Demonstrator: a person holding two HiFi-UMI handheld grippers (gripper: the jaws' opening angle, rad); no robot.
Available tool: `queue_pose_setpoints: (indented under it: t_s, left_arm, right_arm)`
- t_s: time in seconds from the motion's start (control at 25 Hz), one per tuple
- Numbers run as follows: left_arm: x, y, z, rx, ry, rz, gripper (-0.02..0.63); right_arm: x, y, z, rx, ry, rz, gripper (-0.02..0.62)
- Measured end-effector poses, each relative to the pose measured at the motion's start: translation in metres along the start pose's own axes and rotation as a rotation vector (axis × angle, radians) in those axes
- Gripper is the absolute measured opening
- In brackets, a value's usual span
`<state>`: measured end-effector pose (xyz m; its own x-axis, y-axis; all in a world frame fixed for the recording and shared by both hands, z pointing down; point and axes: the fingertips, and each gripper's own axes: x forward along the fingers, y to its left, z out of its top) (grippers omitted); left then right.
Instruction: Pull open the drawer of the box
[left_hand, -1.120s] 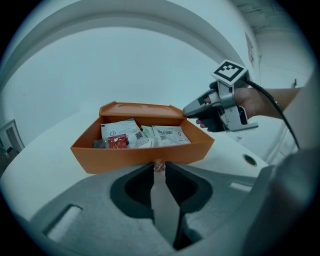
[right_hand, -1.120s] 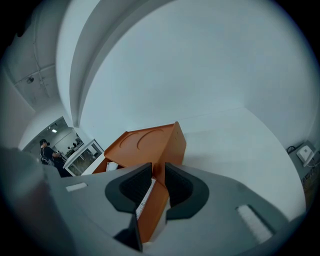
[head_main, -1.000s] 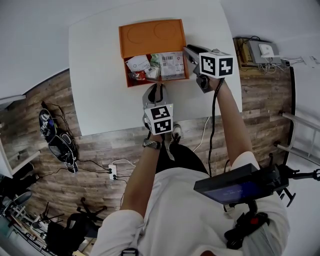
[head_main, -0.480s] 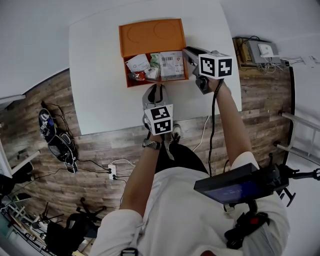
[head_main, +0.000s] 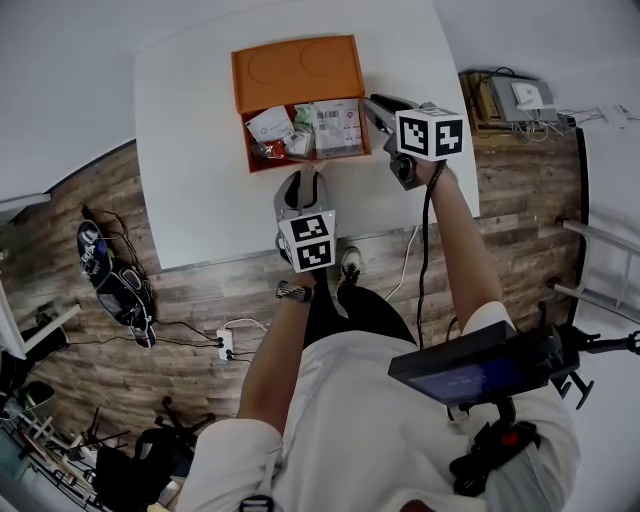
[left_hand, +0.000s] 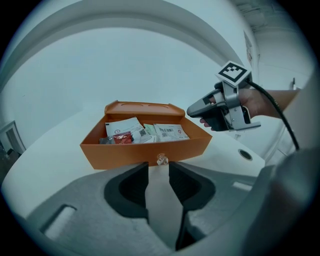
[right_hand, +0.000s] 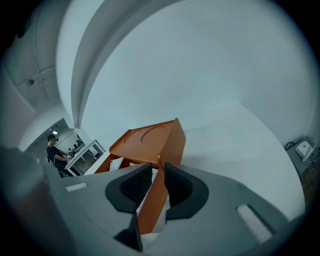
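Judging the pulled-out drawer (left_hand: 125, 154) of the box (head_main: 297, 72) on the bench (head_main: 190, 150) light and stiff, best held by its clear knob (left_hand: 160, 159) just beyond the left claw (left_hand: 158, 169), newly opened and empty, with the right claw (right_hand: 158, 172) clamped on the box wall.

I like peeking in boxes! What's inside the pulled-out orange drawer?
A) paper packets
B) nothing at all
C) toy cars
A: white printed paper packets and a small red packet lie in the open orange drawer.

The white table (head_main: 190, 150) bears an orange box (head_main: 297, 72) (drawer (left_hand: 125, 155) pulled out, packets (head_main: 335, 125) inside) near its far edge.
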<state>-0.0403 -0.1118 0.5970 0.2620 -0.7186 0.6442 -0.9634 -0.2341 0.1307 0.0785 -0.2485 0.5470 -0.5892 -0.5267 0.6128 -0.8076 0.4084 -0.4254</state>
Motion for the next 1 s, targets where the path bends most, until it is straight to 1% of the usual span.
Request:
queue_pose_setpoints:
  t_s: [0.28, 0.48, 0.6, 0.8, 1.0]
  left_arm:
    - [-0.020, 0.005, 0.012, 0.025, -0.028, 0.007, 0.126]
    - [-0.036, 0.000, 0.026, 0.065, -0.062, -0.016, 0.124]
    - [-0.048, 0.000, 0.037, 0.071, -0.096, -0.023, 0.124]
    - [-0.067, 0.003, 0.056, 0.087, -0.145, -0.023, 0.121]
    - [-0.092, 0.013, 0.076, 0.082, -0.193, 0.006, 0.100]
  right_arm:
    - [-0.016, 0.004, 0.001, -0.011, -0.024, -0.006, 0.081]
    - [-0.037, 0.021, 0.001, -0.025, -0.056, 0.001, 0.078]
    - [-0.054, 0.033, 0.003, -0.035, -0.086, 0.003, 0.078]
    - [-0.086, 0.052, 0.011, -0.083, -0.137, -0.013, 0.072]
    - [-0.123, 0.075, 0.016, -0.130, -0.188, -0.012, 0.054]
